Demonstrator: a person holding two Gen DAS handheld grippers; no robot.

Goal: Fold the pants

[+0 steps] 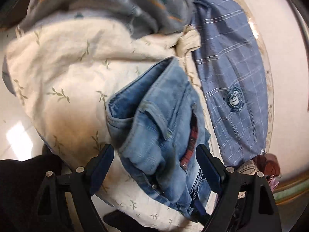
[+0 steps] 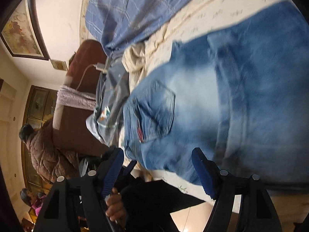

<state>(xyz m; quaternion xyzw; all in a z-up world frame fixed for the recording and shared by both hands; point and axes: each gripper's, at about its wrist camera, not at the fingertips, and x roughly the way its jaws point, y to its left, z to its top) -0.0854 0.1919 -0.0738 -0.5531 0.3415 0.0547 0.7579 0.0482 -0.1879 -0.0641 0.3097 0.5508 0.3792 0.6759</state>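
Left wrist view is showing the left gripper (image 1: 155,164) with its two dark-padded fingers (image 1: 103,162) standing spread wide. Between them is lying the waist end of the jeans (image 1: 154,119), a bunched pale-blue denim heap with a red patch showing in a fold. The pads are not pressing on the cloth; the denim is sitting in the gap, close to the right-hand pad. Under the jeans is stretching a cream bedspread (image 1: 63,81) printed with small green sprigs. Just beyond the jeans, on the picture's right, a blue checked garment (image 1: 231,73) with a round badge is lying along the bed's edge. Farther off, a grey patterned blanket (image 1: 108,2) is piled at the top. All of this is somewhat blurred.

Right wrist view is showing the right gripper (image 2: 157,166) with its blue ribbed pads (image 2: 114,172) also standing apart, nothing caught between them. A hand (image 2: 115,205) is curling round a dark handle just below the left-hand pad. Right ahead, the jeans (image 2: 222,104) are spreading flat over the bedspread (image 2: 202,25), a back pocket facing up. Beyond them the blue checked garment (image 2: 125,9) is lying crumpled. Farther still, a brown headboard (image 2: 81,89) is standing with a white cable (image 2: 85,73) draped over it, and a person in a brown quilted jacket (image 2: 46,150) is sitting near it. A framed picture (image 2: 23,31) is hanging on the far wall.
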